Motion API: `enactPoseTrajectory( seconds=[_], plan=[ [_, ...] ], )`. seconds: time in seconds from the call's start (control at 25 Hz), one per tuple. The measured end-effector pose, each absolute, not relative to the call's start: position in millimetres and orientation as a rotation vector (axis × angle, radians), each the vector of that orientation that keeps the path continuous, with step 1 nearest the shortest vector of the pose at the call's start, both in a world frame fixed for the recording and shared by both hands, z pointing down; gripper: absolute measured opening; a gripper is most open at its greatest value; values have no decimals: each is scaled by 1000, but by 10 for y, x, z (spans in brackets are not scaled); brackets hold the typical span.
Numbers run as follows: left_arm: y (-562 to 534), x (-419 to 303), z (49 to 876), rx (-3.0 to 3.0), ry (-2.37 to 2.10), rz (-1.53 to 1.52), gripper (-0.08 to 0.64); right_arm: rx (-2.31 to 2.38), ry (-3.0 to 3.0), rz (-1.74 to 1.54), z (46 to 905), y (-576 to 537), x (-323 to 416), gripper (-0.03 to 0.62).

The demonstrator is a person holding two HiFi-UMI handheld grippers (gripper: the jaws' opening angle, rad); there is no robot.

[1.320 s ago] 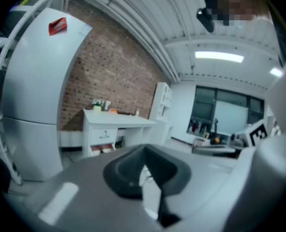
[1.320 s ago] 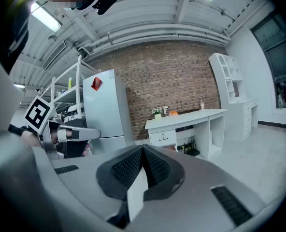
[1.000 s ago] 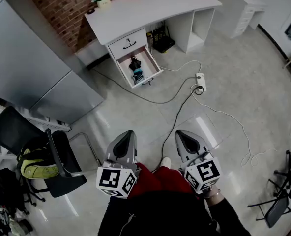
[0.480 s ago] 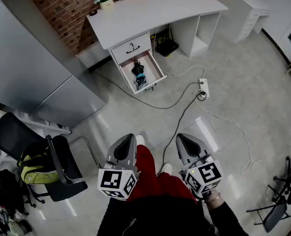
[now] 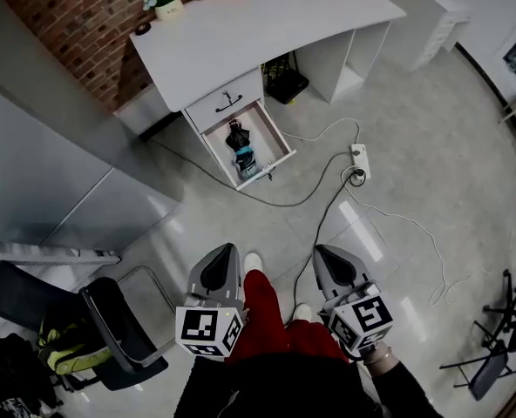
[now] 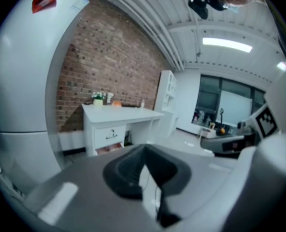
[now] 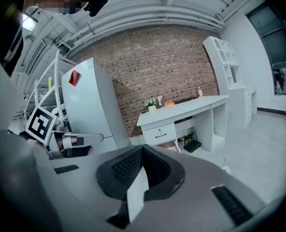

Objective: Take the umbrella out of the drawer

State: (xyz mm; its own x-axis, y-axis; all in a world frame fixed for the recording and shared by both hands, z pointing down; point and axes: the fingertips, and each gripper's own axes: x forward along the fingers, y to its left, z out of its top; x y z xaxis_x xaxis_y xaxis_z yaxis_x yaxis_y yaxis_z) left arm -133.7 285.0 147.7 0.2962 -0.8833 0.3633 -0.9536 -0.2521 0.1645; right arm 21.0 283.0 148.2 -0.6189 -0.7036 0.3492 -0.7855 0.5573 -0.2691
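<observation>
While both grippers hang over the near floor, well apart from the desk (image 5: 267, 24), the left gripper (image 5: 226, 251) has its fingers clenched together on nothing, and the right gripper (image 5: 322, 252) is likewise closed and empty. The umbrella (image 5: 240, 139), dark with a blue part, lies in the open lower drawer (image 5: 278, 139) at the desk's left side, far from both grippers. A power strip (image 5: 357, 155) lies on the floor to the drawer's right.
</observation>
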Motion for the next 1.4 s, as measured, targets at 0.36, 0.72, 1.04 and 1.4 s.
enactPoseTrajectory(
  seconds=[0.36,0.72,1.04,1.4],
  plan=[
    [1856,-1968,1673,2192,-1624,304,5,1257,-2525,669,1614,1908,-444,-2],
    [1201,-2336,1858,2196,-1571,292,5,1351,-2485,680,1798,1357,-728,-2],
    [978,-2347,2232,2158,-1519,363,5,1381,-2438,723,2012,1199,-716,-2],
    [649,-2215,2796,2096,-1488,442,15,1409,-2386,812,2502,928,-587,-2]
  ],
)
